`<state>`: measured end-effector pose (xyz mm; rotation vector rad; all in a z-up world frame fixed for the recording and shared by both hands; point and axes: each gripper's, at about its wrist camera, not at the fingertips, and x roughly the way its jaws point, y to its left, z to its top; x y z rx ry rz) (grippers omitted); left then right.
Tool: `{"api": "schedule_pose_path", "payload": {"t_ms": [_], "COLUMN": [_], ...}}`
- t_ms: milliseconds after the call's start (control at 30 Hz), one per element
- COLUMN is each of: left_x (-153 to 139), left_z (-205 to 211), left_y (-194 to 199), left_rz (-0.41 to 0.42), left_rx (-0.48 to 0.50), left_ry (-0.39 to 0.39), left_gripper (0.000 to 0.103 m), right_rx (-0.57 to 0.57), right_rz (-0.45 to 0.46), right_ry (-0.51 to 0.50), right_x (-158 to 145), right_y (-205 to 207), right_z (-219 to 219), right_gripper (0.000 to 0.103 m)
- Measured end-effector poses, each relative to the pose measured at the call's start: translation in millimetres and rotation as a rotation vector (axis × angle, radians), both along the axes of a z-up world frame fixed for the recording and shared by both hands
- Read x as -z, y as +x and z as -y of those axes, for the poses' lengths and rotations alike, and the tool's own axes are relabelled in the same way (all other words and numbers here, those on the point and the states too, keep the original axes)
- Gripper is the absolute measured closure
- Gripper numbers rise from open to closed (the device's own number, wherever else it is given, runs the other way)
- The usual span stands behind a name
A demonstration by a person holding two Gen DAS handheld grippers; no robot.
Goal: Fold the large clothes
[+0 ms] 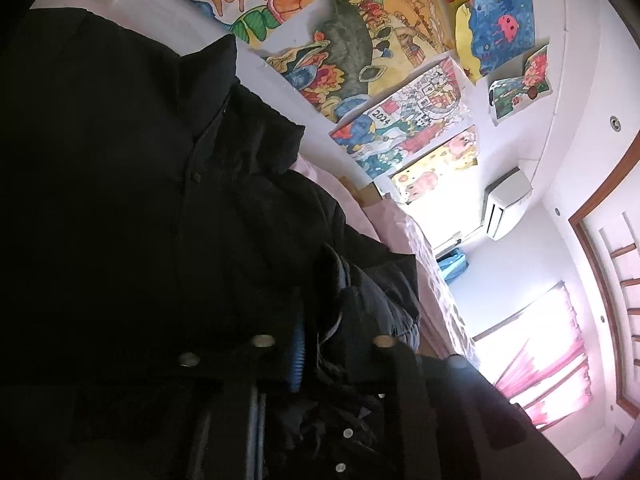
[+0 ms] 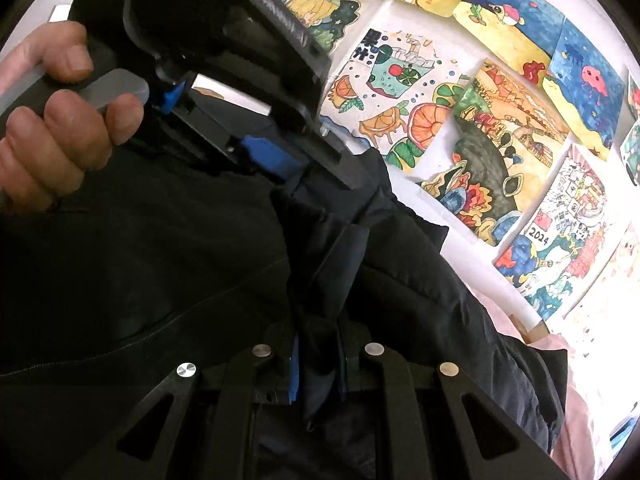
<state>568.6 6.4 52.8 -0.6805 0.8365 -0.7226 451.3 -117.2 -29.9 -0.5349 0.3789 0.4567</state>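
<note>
A large black padded jacket (image 1: 168, 208) fills the left wrist view, held up in front of a wall. My left gripper (image 1: 320, 344) is shut on a bunched fold of the jacket; a blue pad shows beside the cloth. In the right wrist view the same jacket (image 2: 168, 248) hangs across the frame. My right gripper (image 2: 318, 364) is shut on a dark fold of it. The left gripper (image 2: 296, 168), held by a bare hand (image 2: 56, 120), grips the jacket's edge just above and beyond my right one.
Colourful children's drawings (image 1: 384, 48) cover the white wall behind; they also show in the right wrist view (image 2: 500, 128). A pink bed cover (image 1: 400, 240) lies below the jacket. An air conditioner (image 1: 506, 204), a pink-curtained window (image 1: 536, 352) and a wooden door (image 1: 616, 264) stand at the right.
</note>
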Motion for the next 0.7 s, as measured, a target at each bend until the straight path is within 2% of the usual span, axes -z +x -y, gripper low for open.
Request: {"api": "schedule_pose_path", "payload": {"t_ms": [133,233,300,400,433,500,600,700], "left_x": [-6,-18,-29,-49,-57,-66,-76,-76], "left_z": [1,-3,-7,-15,-20,-27,-45,-60], "left_y": [-5,-10,-13,-21,-26,-31,-41,-44], "left_rz": [0.030,0.089,0.131,0.211,0.244,0.275,0.326,0.341], "left_rx": [-0.052,-0.101,-0.131,-0.194,-0.226,-0.272,-0.379,-0.454], "left_ry": [0.047,0.096,0.121,0.194,0.229,0.276,0.368,0.444], "left_gripper": [0.100,0.101,0.101,0.101,0.101,0.101,0.101,0.101], "right_rx": [-0.008,-0.039,-0.058,-0.059,-0.050,-0.017,0.069,0.198], "right_rz": [0.014,0.011,0.007,0.037,0.054,0.089,0.128,0.115], "right_ry": [-0.005,0.009,0.034,0.077,0.097,0.143,0.204,0.226], "right_x": [-3,-8,-14,-27,-33,-45,-58,-58], "right_y": [-3,-9,-14,-22,-24,-24,-17,4], "right_z": [1,6,13,27,33,50,76,100], "right_gripper": [0.085,0.072,0.056,0.039,0.037,0.028,0.020,0.019]}}
